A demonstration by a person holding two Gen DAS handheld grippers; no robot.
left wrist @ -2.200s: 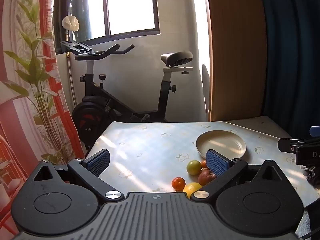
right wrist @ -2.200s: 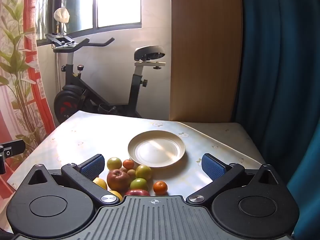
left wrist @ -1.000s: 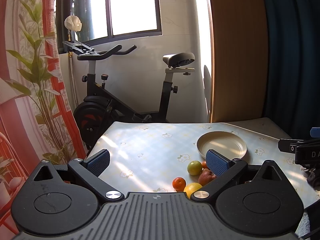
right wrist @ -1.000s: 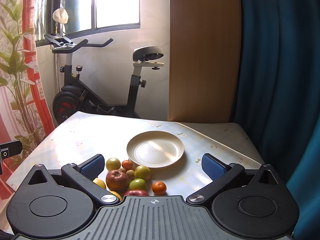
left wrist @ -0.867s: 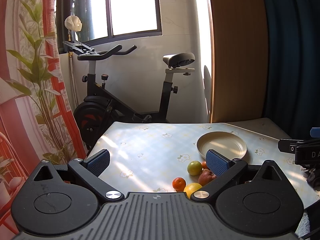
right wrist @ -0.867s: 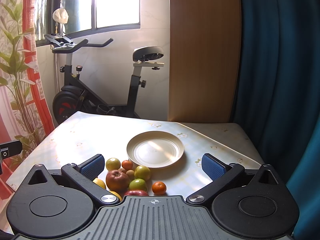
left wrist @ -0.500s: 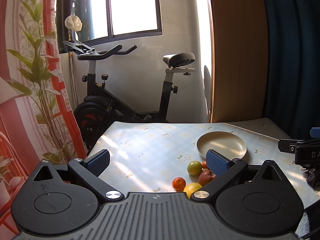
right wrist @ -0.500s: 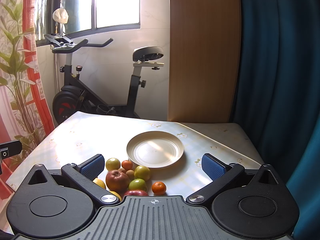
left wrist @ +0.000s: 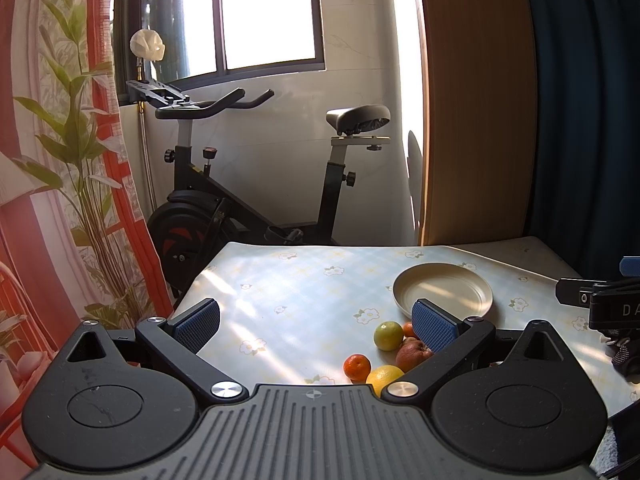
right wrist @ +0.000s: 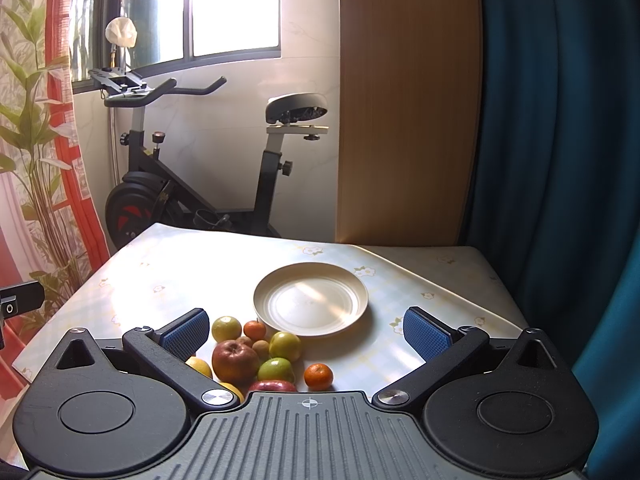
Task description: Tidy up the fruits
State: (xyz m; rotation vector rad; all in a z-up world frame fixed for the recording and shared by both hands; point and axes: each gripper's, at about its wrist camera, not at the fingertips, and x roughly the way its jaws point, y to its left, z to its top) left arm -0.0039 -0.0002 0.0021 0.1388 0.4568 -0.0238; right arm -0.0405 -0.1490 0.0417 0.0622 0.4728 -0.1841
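Left wrist view: left gripper point(left wrist: 316, 320) spread wide, empty, above floral tablecloth point(left wrist: 304, 300); smooth round fruits point(left wrist: 390, 350) clustered near right, just near of cream plate point(left wrist: 442, 290). Right wrist view: right gripper point(right wrist: 306, 330) likewise agape, holding nothing; red apple point(right wrist: 235, 361) probably firm, heaviest, best pinched across its middle; glossy tangerine point(right wrist: 319, 376) likely light, prone to rolling.
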